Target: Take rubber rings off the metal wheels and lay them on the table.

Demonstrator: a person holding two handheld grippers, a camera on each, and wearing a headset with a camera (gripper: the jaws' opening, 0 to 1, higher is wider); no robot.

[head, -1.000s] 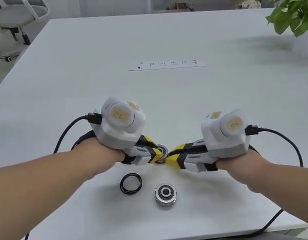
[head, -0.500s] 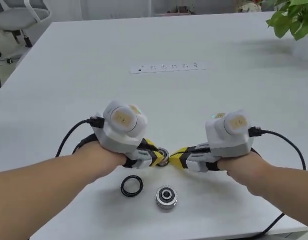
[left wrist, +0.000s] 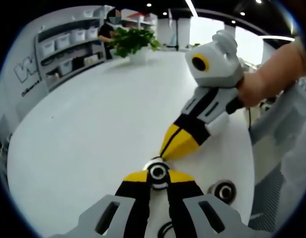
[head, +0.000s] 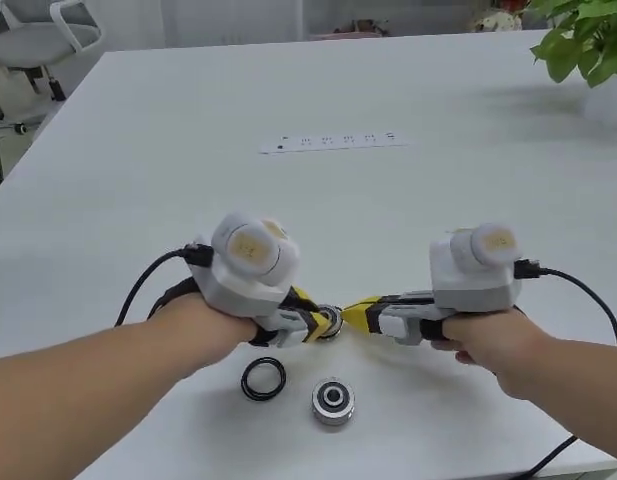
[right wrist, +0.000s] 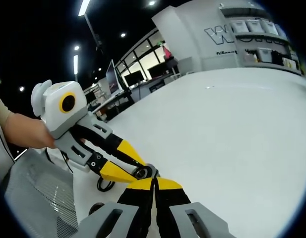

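My left gripper [head: 320, 323] is shut on a small metal wheel [head: 329, 322], held just above the white table [head: 388, 220]. The same wheel [left wrist: 158, 171] sits between my yellow fingertips [left wrist: 136, 176] in the left gripper view. My right gripper [head: 348, 314] comes in from the right with its jaws shut, tips touching the wheel's rim [right wrist: 143, 172]. Whether a ring is pinched between them is hidden. A loose black rubber ring [head: 263, 379] lies on the table near the front edge. A second metal wheel [head: 333, 398] lies beside it.
A white power strip [head: 333, 142] lies flat at the table's centre. A green plant [head: 580, 40] stands at the far right corner, and an office chair [head: 43, 40] stands beyond the far left corner. Black cables [head: 148, 285] trail from both grippers.
My right hand has swung outward to the right, while its tips stay at the wheel. The left gripper keeps hold of the wheel and has sunk slightly.
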